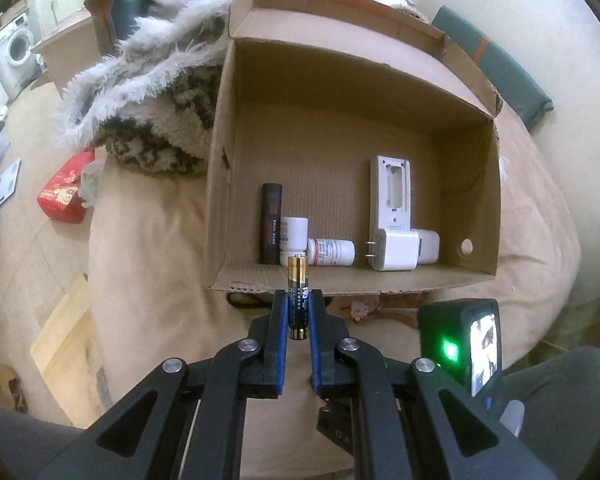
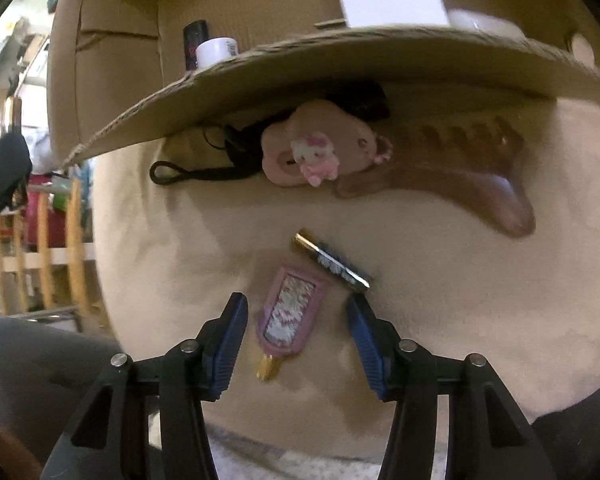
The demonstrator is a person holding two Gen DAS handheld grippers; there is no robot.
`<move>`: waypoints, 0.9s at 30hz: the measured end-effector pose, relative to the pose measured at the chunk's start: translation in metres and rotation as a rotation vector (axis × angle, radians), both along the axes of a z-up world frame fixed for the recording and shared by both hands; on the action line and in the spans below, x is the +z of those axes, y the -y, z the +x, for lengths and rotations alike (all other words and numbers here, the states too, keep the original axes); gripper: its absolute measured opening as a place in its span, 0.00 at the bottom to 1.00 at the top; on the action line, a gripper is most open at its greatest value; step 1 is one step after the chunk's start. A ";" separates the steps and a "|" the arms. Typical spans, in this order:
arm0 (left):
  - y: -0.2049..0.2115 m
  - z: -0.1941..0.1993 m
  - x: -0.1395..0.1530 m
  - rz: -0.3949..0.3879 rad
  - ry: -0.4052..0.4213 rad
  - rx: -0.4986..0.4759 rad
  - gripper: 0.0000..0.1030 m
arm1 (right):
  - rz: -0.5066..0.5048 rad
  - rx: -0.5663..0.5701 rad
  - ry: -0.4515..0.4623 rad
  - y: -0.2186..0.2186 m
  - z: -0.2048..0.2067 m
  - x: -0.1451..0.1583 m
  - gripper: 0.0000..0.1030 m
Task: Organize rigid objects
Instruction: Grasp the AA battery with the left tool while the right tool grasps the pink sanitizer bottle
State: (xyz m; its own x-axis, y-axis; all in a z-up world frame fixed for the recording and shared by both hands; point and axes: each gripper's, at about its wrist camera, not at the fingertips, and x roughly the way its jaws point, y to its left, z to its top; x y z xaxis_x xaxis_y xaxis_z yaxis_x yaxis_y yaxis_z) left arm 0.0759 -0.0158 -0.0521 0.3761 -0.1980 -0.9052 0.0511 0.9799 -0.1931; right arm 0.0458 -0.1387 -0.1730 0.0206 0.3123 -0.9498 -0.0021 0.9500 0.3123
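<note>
Battery (image 1: 297, 296) first: the left gripper (image 1: 298, 304) has its jaws clamped on it, holding it upright just short of the cardboard box (image 1: 352, 280), so this one looks about to go in. Close by, the right gripper (image 2: 296, 312) hangs low over the beige cushion (image 2: 440, 320) with its jaws apart and empty, straddling a pink popsicle-shaped hair clip (image 2: 288, 312). A second battery (image 2: 332, 260) lies loose just beyond the right jaw tip. Further on, against the box's near flap, rest a pink Hello Kitty clip (image 2: 314, 152), a black cord (image 2: 196, 172) and a brown claw clip (image 2: 452, 168).

Inside the box, along its near wall, several things are already lined up: a black tube (image 1: 271, 228), two white pill bottles, one upright (image 1: 293, 236) and one on its side (image 1: 331, 252), a white plug adapter (image 1: 394, 254), another white gadget (image 1: 428, 246) behind it, and a remote (image 1: 392, 196) lying face down with its battery bay open.

I'd judge the sorting a good half done; the held battery and the handful of pieces outside remain.
</note>
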 end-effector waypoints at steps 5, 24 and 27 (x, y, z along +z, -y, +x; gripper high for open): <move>0.004 -0.001 -0.003 -0.011 -0.020 -0.020 0.09 | -0.066 0.051 0.052 -0.007 -0.013 0.011 0.27; -0.001 -0.007 0.035 0.056 0.178 0.027 0.09 | -0.002 -0.118 0.482 0.085 -0.034 0.146 0.26; -0.004 -0.002 0.046 0.060 0.205 0.038 0.09 | -0.020 -0.113 0.584 0.090 -0.027 0.170 0.26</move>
State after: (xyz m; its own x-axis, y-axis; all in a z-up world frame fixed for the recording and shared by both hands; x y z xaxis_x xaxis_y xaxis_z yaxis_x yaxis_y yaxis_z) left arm 0.0740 -0.0121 -0.0064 0.5602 -0.1280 -0.8184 0.0460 0.9913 -0.1236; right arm 0.0185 -0.2284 -0.0034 0.5739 0.2598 -0.7766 -0.0664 0.9600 0.2720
